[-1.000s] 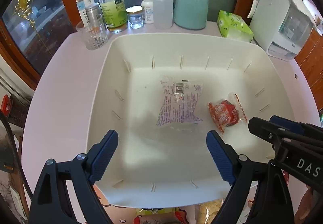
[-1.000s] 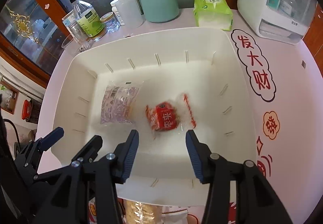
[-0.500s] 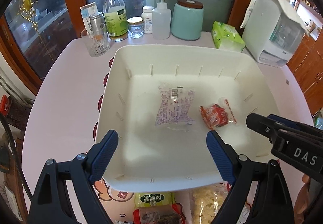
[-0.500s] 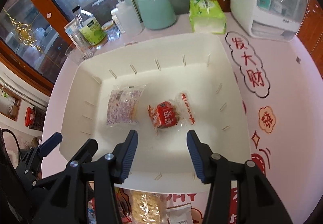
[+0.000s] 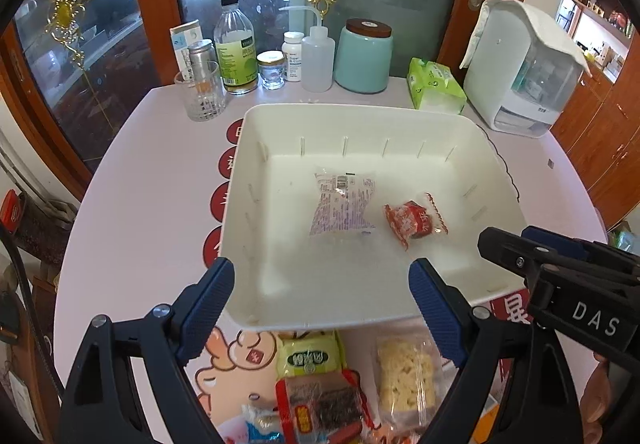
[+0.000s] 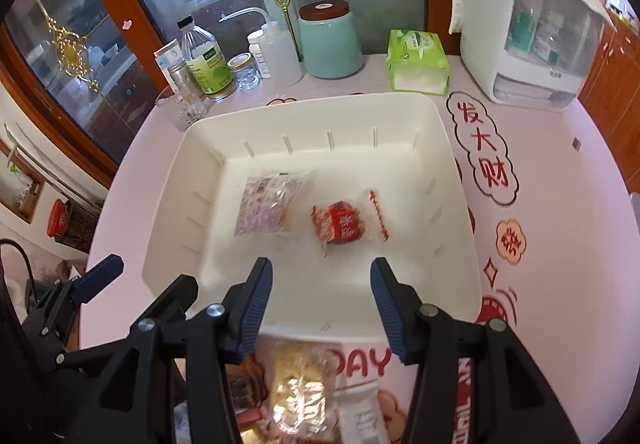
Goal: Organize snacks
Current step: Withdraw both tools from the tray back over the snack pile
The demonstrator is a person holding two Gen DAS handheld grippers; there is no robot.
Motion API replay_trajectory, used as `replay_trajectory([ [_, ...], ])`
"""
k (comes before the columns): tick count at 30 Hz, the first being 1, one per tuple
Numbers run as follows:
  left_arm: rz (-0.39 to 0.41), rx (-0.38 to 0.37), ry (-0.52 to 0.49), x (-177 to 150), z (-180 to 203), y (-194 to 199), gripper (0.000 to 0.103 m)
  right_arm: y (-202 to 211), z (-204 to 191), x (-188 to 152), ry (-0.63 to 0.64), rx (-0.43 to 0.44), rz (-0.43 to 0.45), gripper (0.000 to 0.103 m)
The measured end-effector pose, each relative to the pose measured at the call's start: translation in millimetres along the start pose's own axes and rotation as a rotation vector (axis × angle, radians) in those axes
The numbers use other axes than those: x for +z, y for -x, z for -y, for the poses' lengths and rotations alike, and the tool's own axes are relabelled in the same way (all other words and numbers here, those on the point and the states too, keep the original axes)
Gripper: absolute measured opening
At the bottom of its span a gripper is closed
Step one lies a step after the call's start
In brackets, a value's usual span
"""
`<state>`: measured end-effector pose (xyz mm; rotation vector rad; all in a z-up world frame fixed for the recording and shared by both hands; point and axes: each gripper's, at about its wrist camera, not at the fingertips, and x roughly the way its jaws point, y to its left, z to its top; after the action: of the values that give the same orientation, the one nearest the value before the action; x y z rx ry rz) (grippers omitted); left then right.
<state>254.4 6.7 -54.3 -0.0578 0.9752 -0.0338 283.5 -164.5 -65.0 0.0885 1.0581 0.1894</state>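
A white bin (image 5: 280, 116) (image 6: 452, 172) stands on the pink table. In it lie a purple-printed clear packet (image 5: 344, 204) (image 6: 268, 210) and a red wrapped snack (image 5: 414, 220) (image 6: 338, 224). Loose snacks lie in front of the bin: a green packet (image 5: 310, 356), a red-edged dark packet (image 5: 320, 404) and a pale yellow cracker packet (image 5: 404, 376) (image 6: 298, 392). My left gripper (image 5: 320, 304) is open and empty above the bin's near rim. My right gripper (image 6: 320, 304) is open and empty above that rim too; it also shows in the left wrist view (image 5: 560, 276).
At the table's back stand a glass (image 5: 200, 94), bottles (image 5: 236, 44), a squeeze bottle (image 5: 318, 60), a teal jar (image 5: 364, 56), a green tissue pack (image 5: 434, 84) and a white dispenser (image 5: 520, 72). Red printed signs mark the tablecloth (image 6: 484, 156).
Both grippers have pulled back toward me and risen; the bin looks farther and the loose snacks in front of it have come into view. Both stay open.
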Motion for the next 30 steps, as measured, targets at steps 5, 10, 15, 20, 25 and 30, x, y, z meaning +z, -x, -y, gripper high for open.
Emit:
replay_trajectory([
  [5, 0.023, -0.005, 0.001, -10.1, -8.3, 25.7, 0.088, 23.5, -6.3, -14.8, -0.008, -0.001, 0.024, 0.053],
  [10, 0.041, -0.011, 0.002, -23.4, -18.0, 52.0, 0.088, 51.0, -14.2, -32.9, -0.004, 0.016, 0.06, 0.053],
  [15, 0.073, -0.002, -0.023, -40.3, -24.7, 78.8, 0.088, 78.5, -27.5, -55.6, 0.025, 0.021, 0.109, 0.053],
  [20, 0.098, 0.006, -0.046, -63.2, -32.5, 100.7, 0.088, 96.8, -40.8, -81.5, 0.058, 0.032, 0.143, 0.053],
  [25, 0.092, -0.006, -0.042, -87.7, -45.4, 112.6, 0.088, 103.5, -47.8, -110.6, 0.069, 0.066, 0.144, 0.053],
  [30, 0.054, -0.026, -0.014, -114.4, -66.3, 116.4, 0.088, 102.8, -55.7, -140.1, 0.1, 0.07, 0.135, 0.053],
])
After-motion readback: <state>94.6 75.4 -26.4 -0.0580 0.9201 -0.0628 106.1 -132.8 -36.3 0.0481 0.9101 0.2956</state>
